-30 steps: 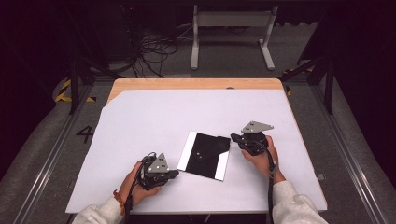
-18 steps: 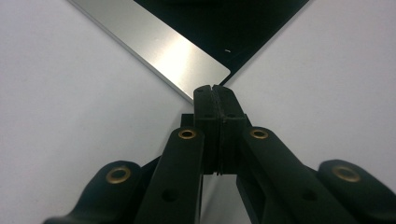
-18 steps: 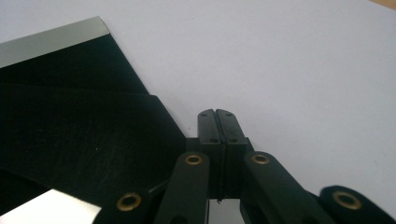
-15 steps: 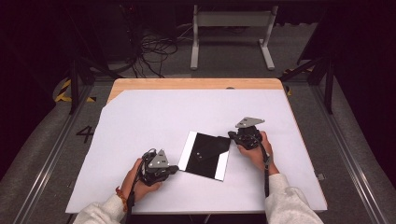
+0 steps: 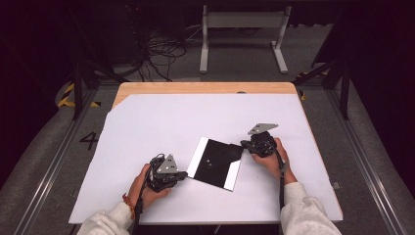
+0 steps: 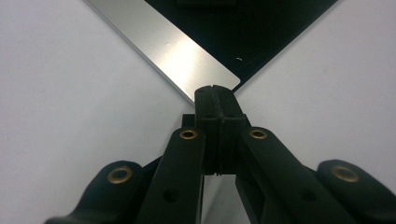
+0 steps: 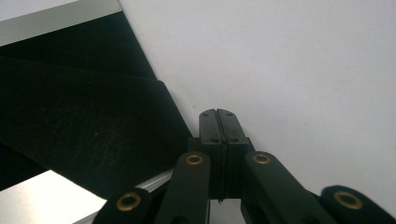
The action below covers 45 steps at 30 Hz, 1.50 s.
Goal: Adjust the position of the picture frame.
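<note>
A flat, rectangular black panel with smooth silvery metal strips along two opposite edges (image 5: 216, 163) lies tilted on the matte white sheet (image 5: 161, 122) that covers the wooden table (image 5: 205, 87), a little toward six o'clock from the sheet's middle. The left gripper (image 5: 183, 174), jaws pressed together on nothing, sits at the panel's eight o'clock corner, its ribbed black tips touching the brushed strip's corner in the left gripper view (image 6: 215, 91). The right gripper (image 5: 243, 145), also pressed together and empty, rests at the panel's two o'clock corner, beside a dull, leathery black surface (image 7: 84, 126).

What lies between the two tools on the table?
In the high view, a black panel with silver edge strips lies between the left tool and the right tool.
</note>
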Each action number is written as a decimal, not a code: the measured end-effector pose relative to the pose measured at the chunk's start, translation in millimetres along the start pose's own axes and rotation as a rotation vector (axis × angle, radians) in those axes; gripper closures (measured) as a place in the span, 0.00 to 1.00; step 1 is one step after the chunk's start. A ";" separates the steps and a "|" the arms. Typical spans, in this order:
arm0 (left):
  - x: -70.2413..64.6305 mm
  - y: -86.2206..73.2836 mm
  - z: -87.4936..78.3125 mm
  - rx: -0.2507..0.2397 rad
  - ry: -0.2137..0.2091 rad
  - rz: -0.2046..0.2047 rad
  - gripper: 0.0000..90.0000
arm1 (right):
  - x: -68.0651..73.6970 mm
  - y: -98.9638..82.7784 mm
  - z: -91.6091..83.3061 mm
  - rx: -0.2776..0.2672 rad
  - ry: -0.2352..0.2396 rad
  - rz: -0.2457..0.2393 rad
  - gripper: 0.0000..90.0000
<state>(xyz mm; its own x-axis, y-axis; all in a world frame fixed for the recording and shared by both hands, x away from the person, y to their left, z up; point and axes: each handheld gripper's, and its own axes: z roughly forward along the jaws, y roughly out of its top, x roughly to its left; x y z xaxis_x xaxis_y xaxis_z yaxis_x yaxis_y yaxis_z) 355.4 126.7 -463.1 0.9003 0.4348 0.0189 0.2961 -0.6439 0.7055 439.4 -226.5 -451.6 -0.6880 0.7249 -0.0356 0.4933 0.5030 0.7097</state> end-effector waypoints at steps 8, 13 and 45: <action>7.6 4.0 2.0 0.014 0.034 0.011 1.00 | 1.2 -9.8 -9.4 -0.002 0.025 0.017 1.00; 17.5 7.5 6.7 0.008 0.063 -0.005 1.00 | 12.9 -15.7 -16.1 0.006 0.057 0.001 1.00; 11.5 13.4 14.2 -0.005 0.038 -0.009 0.92 | 50.7 -48.3 -53.9 0.042 0.140 -0.080 1.00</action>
<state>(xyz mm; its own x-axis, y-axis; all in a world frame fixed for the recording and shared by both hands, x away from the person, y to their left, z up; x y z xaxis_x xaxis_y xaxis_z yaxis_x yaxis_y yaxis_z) 374.2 114.2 -463.5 0.8850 0.4639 0.0392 0.3025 -0.6369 0.7092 352.0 -239.4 -449.7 -0.7921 0.6103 0.0097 0.4537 0.5782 0.6781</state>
